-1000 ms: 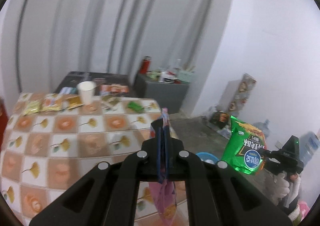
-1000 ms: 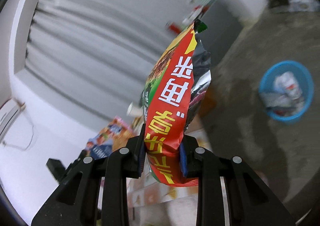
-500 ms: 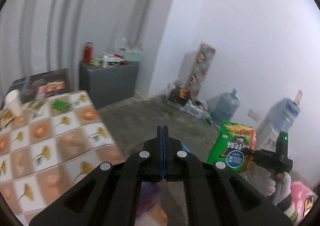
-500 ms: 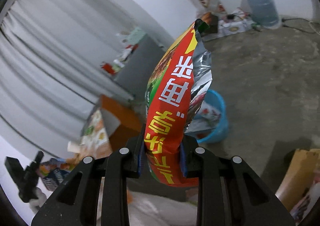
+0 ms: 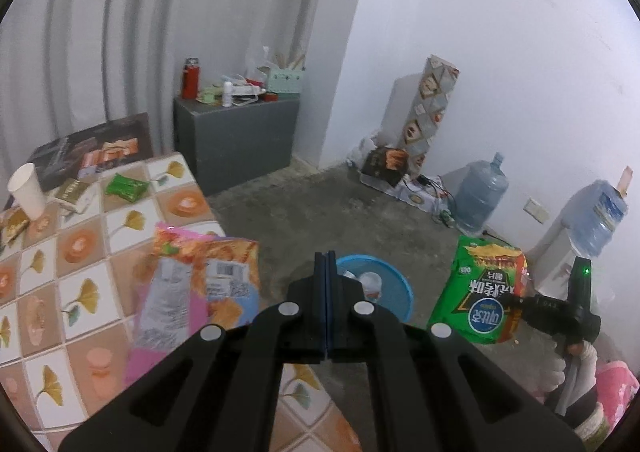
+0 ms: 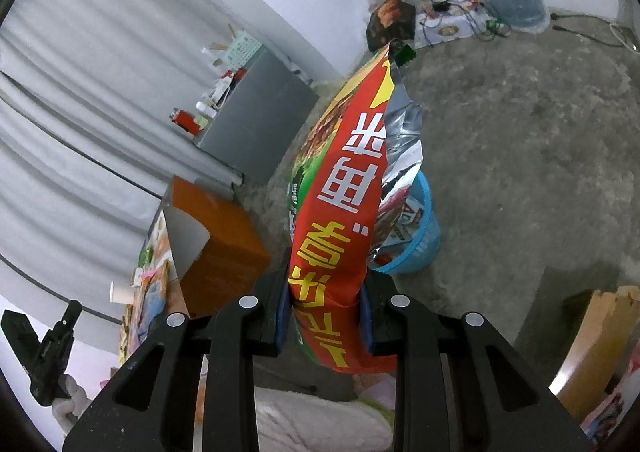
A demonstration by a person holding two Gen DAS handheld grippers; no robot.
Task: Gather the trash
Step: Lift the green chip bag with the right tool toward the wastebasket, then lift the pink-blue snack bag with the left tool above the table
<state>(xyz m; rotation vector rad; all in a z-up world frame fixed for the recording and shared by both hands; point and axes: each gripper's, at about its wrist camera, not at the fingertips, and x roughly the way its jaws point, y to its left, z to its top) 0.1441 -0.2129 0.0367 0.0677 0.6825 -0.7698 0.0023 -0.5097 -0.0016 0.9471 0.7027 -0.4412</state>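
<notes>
The right tool (image 6: 326,322) pinches a crinkled red-and-green foil snack bag (image 6: 344,208); the left tool (image 5: 325,306) is pressed together, a round blue plastic basket (image 5: 394,292) at one o'clock.

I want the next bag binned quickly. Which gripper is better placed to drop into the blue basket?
Right. The right gripper holds the chip bag beside the blue basket; the left gripper is shut and empty.
</notes>
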